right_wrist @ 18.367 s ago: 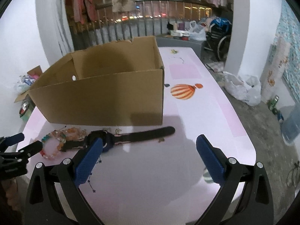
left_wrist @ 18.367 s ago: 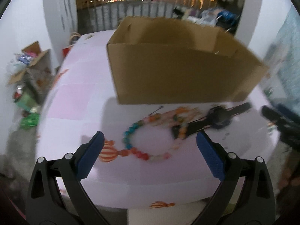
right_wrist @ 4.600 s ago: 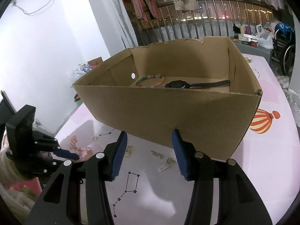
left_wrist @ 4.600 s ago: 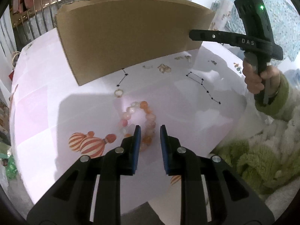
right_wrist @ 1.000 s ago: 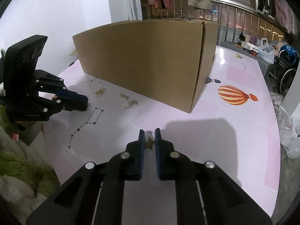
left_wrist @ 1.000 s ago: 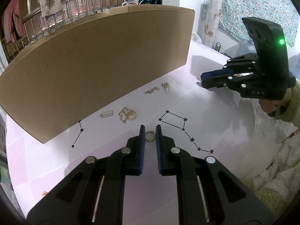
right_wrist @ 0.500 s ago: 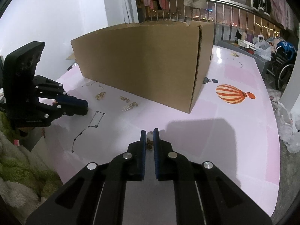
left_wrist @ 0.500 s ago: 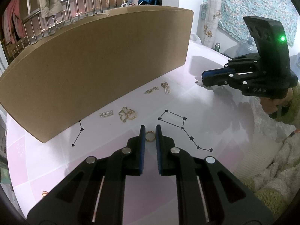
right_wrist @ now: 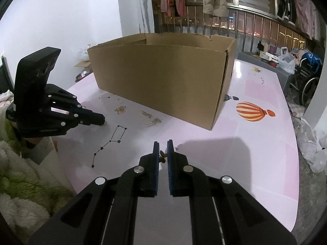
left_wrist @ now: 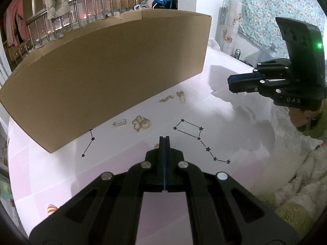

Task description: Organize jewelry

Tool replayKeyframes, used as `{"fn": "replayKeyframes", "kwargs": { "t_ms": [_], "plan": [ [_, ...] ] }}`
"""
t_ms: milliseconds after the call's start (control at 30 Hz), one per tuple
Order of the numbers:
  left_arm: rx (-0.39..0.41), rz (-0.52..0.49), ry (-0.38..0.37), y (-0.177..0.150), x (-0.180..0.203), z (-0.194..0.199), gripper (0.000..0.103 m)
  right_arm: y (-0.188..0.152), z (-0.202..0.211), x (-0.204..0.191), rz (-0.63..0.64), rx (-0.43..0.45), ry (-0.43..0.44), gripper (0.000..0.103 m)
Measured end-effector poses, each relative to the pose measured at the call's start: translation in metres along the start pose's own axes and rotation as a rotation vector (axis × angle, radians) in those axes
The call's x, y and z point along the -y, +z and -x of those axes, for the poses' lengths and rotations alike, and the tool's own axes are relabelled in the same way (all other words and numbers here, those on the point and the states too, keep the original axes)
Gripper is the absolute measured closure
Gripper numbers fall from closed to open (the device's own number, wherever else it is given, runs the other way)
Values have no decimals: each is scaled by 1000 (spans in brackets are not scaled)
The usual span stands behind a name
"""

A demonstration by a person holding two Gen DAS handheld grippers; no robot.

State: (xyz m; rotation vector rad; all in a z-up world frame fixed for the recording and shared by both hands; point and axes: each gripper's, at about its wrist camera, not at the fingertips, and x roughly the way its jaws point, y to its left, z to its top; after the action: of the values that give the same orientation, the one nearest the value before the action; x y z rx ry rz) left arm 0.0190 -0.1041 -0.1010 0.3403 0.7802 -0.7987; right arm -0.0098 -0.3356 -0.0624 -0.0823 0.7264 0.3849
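The left gripper (left_wrist: 164, 140) has its pads pressed fully together at the counter (left_wrist: 235, 126), and only a sliver of a gold ring (left_wrist: 156, 146) shows beside the tips, so whether the ring is pinched or merely nudged aside cannot be told; lifting now could leave it behind or flick it away. The right gripper (right_wrist: 162, 150) is clamped on a small butterfly charm (right_wrist: 162, 156), gripped near the very tips, so a tilt or jolt on the way to the cardboard box (right_wrist: 163, 79) might drop it. A gold tangle (left_wrist: 141, 123), a small clip (left_wrist: 119, 123) and two more pieces (left_wrist: 173, 98) lie loose beside the box's wall.
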Motion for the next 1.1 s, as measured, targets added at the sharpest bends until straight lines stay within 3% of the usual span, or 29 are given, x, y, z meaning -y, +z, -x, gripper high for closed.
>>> {"fn": "replayKeyframes", "kwargs": {
  "t_ms": [500,733,767,833,900,1100],
  "plan": [
    [92,13,24,10,-10,40,103,15,13,-1,-13,59,-1,95],
    [45,19,0,6,-11,34,103,19,11,-6,2,62,4,95],
    [39,24,-2,5,-11,32,100,17,9,-6,-4,54,3,95],
    [29,31,-11,3,-8,25,78,13,4,-5,-17,43,5,95],
    [19,22,-7,2,-4,18,71,9,-1,-3,-35,34,6,95],
    [-47,26,33,0,0,-6,73,3,-7,1,-75,33,10,95]
  ]
}}
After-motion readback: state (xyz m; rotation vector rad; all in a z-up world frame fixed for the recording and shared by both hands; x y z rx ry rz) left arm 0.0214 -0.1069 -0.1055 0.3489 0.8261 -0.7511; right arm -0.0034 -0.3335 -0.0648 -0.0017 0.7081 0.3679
